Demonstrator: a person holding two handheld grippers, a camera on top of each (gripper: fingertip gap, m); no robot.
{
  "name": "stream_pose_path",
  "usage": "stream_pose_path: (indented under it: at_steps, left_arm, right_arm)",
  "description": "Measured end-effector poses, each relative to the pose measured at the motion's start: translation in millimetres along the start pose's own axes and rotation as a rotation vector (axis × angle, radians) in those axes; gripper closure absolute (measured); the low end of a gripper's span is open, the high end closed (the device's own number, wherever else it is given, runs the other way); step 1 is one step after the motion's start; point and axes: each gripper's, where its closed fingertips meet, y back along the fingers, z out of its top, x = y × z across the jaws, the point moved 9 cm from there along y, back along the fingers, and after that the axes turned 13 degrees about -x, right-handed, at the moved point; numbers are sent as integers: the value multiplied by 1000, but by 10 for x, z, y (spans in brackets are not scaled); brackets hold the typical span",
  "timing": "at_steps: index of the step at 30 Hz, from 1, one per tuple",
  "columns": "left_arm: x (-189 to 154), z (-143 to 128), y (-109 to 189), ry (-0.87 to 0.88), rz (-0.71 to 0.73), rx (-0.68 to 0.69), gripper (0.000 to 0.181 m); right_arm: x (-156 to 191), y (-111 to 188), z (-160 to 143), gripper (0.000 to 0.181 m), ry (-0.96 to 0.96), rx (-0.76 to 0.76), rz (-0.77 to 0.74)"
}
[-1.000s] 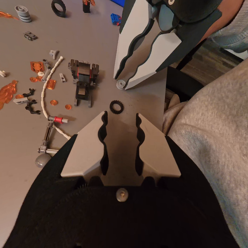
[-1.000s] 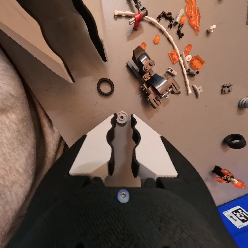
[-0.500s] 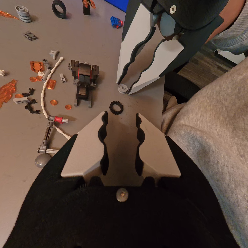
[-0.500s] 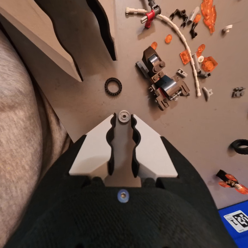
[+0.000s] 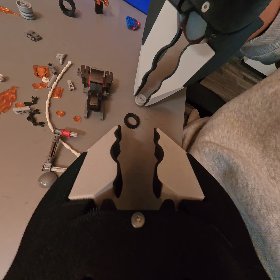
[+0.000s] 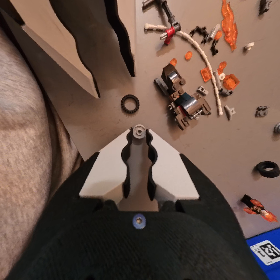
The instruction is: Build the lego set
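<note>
My right gripper is shut on a small grey wheel hub at its fingertips; it also shows in the left wrist view above the table. A small black toothed tyre lies flat on the grey table, just beyond my left gripper, which is open and empty. The tyre shows in the right wrist view between the two grippers. A dark, partly built vehicle body lies left of the tyre, also seen in the right wrist view.
Loose parts lie left of the body: orange clear pieces, a white flexible hose, a grey-and-red axle assembly, a larger black tyre, a grey hub. The table edge is at right, with a person's grey clothing beyond. About 6 cm separates my left fingertips from my right.
My right gripper has moved with the grey hub a little away from the black tyre, rising slightly. The left gripper and the tyre stay put.
</note>
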Motion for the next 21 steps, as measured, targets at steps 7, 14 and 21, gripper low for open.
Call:
stream_pose_path:
  at_steps: [7, 14, 21]
  left_arm:
    - [-10, -15, -18, -6, 6, 24, 139]
    - [-8, -28, -25, 13, -4, 38, 139]
    - [27, -52, -52, 80, -36, 70, 139]
  right_arm:
    - [54, -3, 182, 166, 27, -51, 43]
    - [79, -143, 284, 166, 55, -9, 103]
    - [30, -198, 349, 166, 74, 47, 116]
